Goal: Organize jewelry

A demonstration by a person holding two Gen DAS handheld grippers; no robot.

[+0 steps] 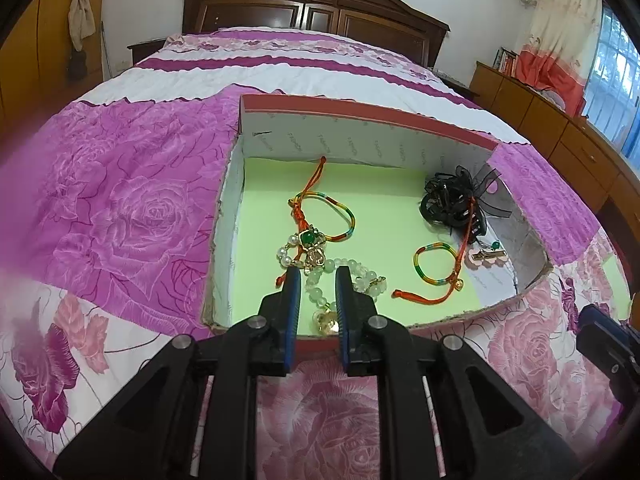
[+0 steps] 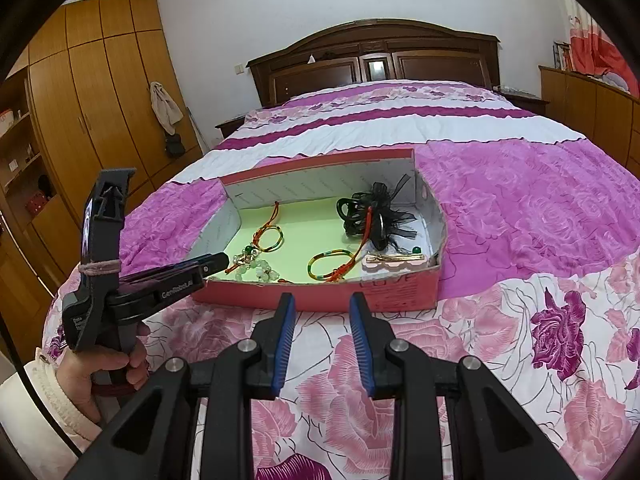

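Shallow red box (image 1: 360, 110) with a pale green floor sits on the bed (image 1: 120, 200), centre of the left wrist view. All the jewelry in sight lies inside it.

Lower left of box: a heap of pale green beads (image 1: 320, 284), pearls and a green stone pendant, tangled with a striped cord bracelet (image 1: 340, 216). Centre right: a second striped cord bracelet (image 1: 436, 264). Upper right corner: black ribbon hair clip (image 1: 456, 200). Just below it: a gold clip on a pink card (image 1: 490, 256).

Left gripper (image 1: 317, 280) reaches over the near wall, jaws apart, straddling the bead heap; contact cannot be told. Right gripper (image 2: 322, 308) hovers over the quilt short of the box, jaws apart, empty. A hand (image 2: 100, 364) in a cream sleeve holds the left tool, lower left of the right wrist view.

Judgement: step in hand is the bead heap, either about to be gripped or just let go; the scene fits both. Beads and cords overlap, so any lift risks dragging neighbours.

Surface: soft quilt, pink and purple roses, slightly rumpled. Room: dark wooden headboard (image 2: 376, 56) upper centre, orange-brown wardrobe (image 2: 100, 100) at left, low cabinets and curtained window at right.
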